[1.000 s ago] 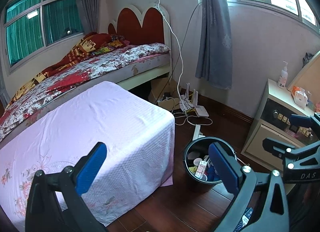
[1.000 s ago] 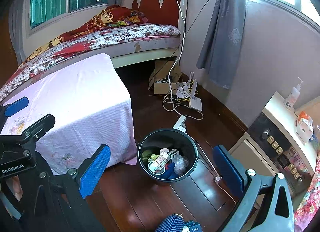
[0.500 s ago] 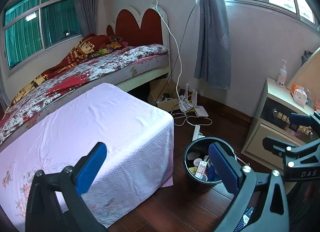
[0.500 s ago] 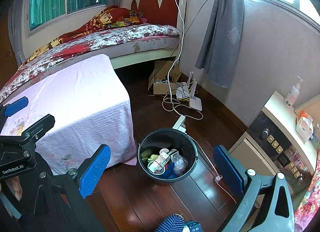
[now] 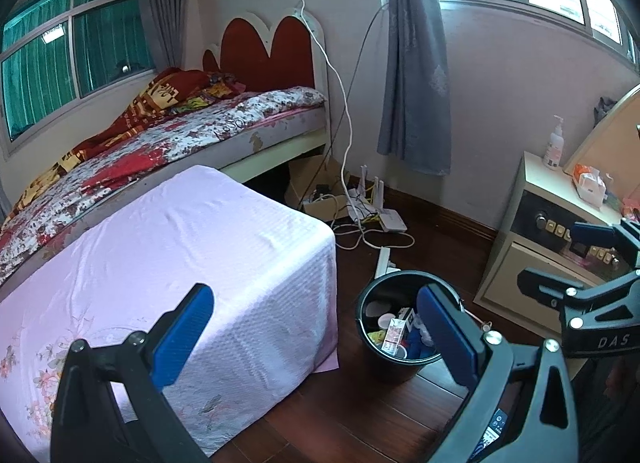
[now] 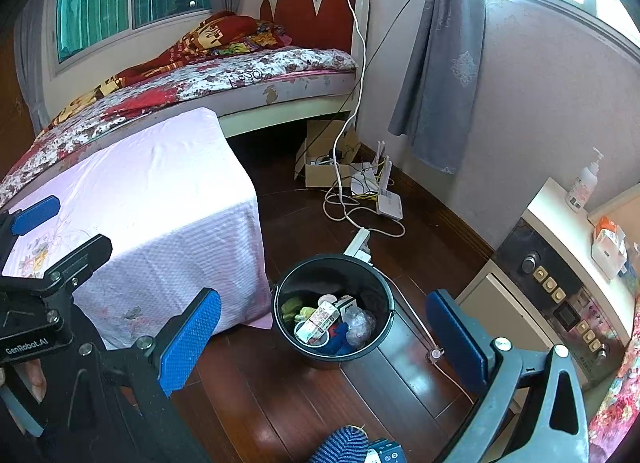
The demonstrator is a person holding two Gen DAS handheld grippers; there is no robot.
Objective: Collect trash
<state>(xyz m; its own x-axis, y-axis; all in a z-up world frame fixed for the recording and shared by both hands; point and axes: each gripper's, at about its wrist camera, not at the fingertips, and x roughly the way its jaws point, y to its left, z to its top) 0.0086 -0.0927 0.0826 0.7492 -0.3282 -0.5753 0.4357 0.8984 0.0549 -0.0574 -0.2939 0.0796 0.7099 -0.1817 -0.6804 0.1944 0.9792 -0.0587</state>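
A black bucket (image 6: 384, 327) stands on the dark wood floor beside a pink-covered table. It holds trash: a white carton (image 6: 318, 317), crumpled clear plastic, green and blue scraps. It also shows in the left wrist view (image 5: 362, 305). My left gripper (image 5: 316, 337) is open and empty, held above the table corner, left of the bucket. My right gripper (image 6: 324, 343) is open and empty, above and in front of the bucket. The right gripper also shows at the right edge of the left wrist view (image 5: 576, 259).
The pink-covered table (image 6: 160, 191) stands left of the bucket, with a bed (image 6: 240, 71) behind it. Cables, a router (image 6: 390, 207) and a cardboard box (image 6: 324, 171) lie on the floor by the wall. A cream cabinet (image 6: 560, 263) stands at right.
Both views shift only slightly. The grippers stay open and the bucket has not moved.
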